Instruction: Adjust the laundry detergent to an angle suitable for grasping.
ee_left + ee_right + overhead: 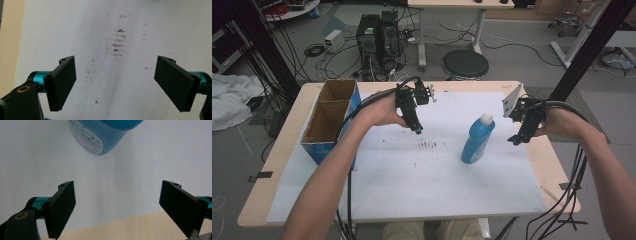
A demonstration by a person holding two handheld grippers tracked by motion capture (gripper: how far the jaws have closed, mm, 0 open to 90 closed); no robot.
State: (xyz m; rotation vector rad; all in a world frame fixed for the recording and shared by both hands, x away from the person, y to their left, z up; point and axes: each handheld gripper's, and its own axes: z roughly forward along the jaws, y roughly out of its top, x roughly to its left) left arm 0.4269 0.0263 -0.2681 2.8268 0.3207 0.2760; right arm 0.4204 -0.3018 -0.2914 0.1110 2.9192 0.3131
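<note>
Left fingers stand wide apart with nothing between them; beneath them lies only the white sheet and its brown smudges. Right fingers are just as wide and equally empty; the base of the blue bottle sits ahead at twelve o'clock in the right gripper view, apart from both pads.

In the high view the left gripper hangs above the sheet near the table's middle, pointing down, at about nine o'clock from the bottle and well apart from it; the right gripper hovers at three o'clock from the bottle, near it but not touching. The bottle stands upright on the sheet, white cap up, right of centre. An open cardboard box with a blue outside sits at the table's left edge, nine o'clock from the left gripper; I cannot see anything inside it.

By my reading this is the approach before a grasp; neither side has hold of anything. The right gripper looks best placed: it would need to advance until the body sits between the pads, then close squarely on it; a tall, smooth bottle may tip if nudged by one pad first. The box seems a likely destination, though that is a guess.
</note>
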